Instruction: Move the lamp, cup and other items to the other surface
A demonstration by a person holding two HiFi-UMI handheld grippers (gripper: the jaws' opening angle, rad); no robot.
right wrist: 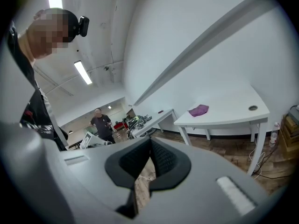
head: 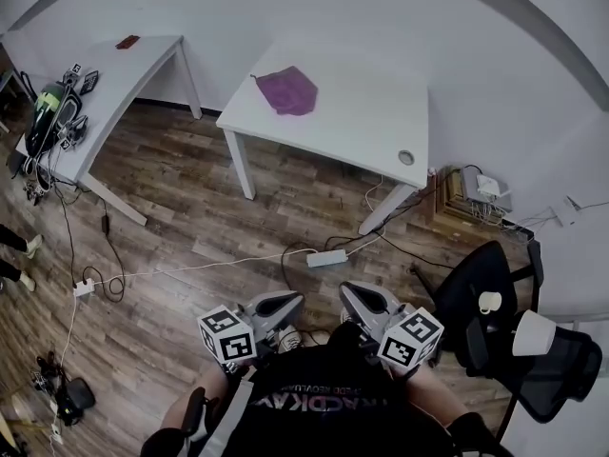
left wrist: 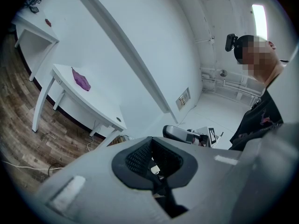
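Head view: cup (head: 489, 302) near right gripper (head: 360, 295)

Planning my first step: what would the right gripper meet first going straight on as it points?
Nothing close: beyond the right gripper lies open wood floor, then probably the far white table; depth is unclear.

A black printed shirt (head: 319, 403), grey left gripper (head: 284, 303) and right gripper (head: 360, 298) with black-and-white marker cubes (head: 228, 336).
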